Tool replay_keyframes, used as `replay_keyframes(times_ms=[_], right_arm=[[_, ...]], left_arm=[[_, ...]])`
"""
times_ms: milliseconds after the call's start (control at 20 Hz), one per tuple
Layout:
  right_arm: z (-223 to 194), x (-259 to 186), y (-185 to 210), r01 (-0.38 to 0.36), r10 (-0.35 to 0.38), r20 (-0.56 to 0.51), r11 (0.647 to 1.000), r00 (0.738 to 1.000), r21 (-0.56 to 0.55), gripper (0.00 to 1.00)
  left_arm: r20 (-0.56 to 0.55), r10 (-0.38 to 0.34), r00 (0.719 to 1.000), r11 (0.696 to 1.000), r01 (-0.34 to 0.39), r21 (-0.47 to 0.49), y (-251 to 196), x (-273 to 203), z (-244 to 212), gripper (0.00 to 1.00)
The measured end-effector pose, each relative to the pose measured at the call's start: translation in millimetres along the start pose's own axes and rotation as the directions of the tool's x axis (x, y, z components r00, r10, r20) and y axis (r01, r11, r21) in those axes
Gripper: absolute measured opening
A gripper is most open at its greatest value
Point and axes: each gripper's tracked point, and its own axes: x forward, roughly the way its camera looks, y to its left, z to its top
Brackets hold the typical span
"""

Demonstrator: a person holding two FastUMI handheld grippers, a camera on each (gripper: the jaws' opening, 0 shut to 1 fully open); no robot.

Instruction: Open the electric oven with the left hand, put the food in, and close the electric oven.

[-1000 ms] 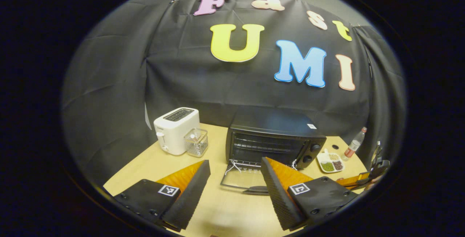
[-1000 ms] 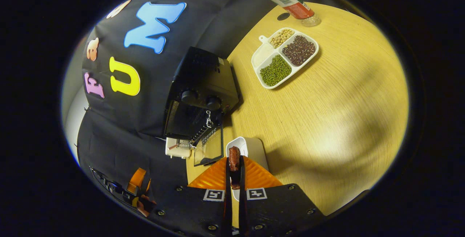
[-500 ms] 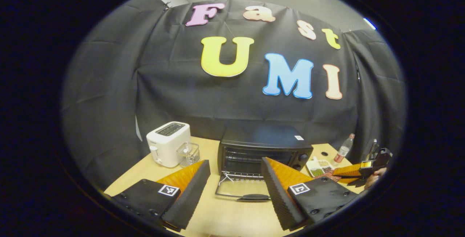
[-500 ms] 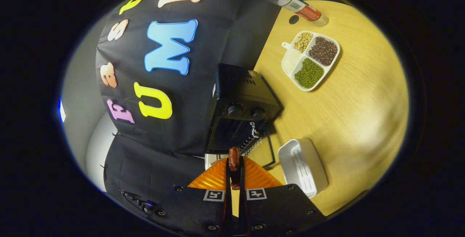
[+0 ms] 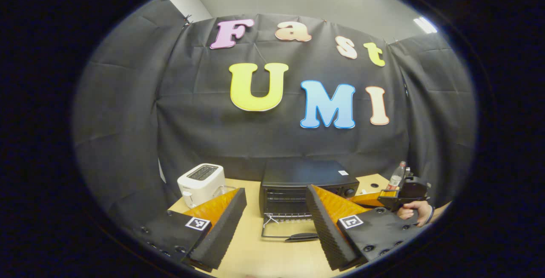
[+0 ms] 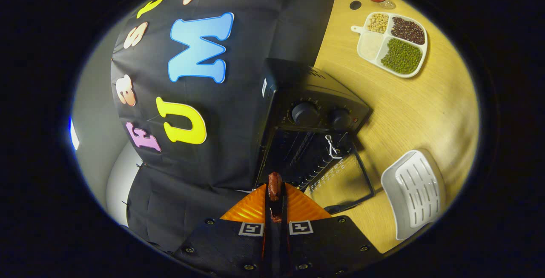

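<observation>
Oven door down, open. Left gripper jaws spread, holding nothing, above table. Right gripper pinching sausage before oven mouth.

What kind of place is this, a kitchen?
More likely a staged recording booth than a real kitchen: a black cloth wall hangs behind one wooden table holding a small electric oven and a toaster.
</observation>
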Motion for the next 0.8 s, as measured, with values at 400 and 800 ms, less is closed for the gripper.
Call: replay_keyframes(times_ms=[400,800], right_arm=[[6,83,-31,0.051,-0.066,0.168,0.995,0.984,0.091,0.08],[32,127,-45,0.086,-0.112,0.335,0.992,0.936,0.092,0.08]], left_arm=[[-0.054,0.032,0.998,0.999,-0.031,0.029,43,-25,-15,0.94],[-0.116,0.078,0.99,0.997,-0.078,0.001,60,-25,-37,0.94]])
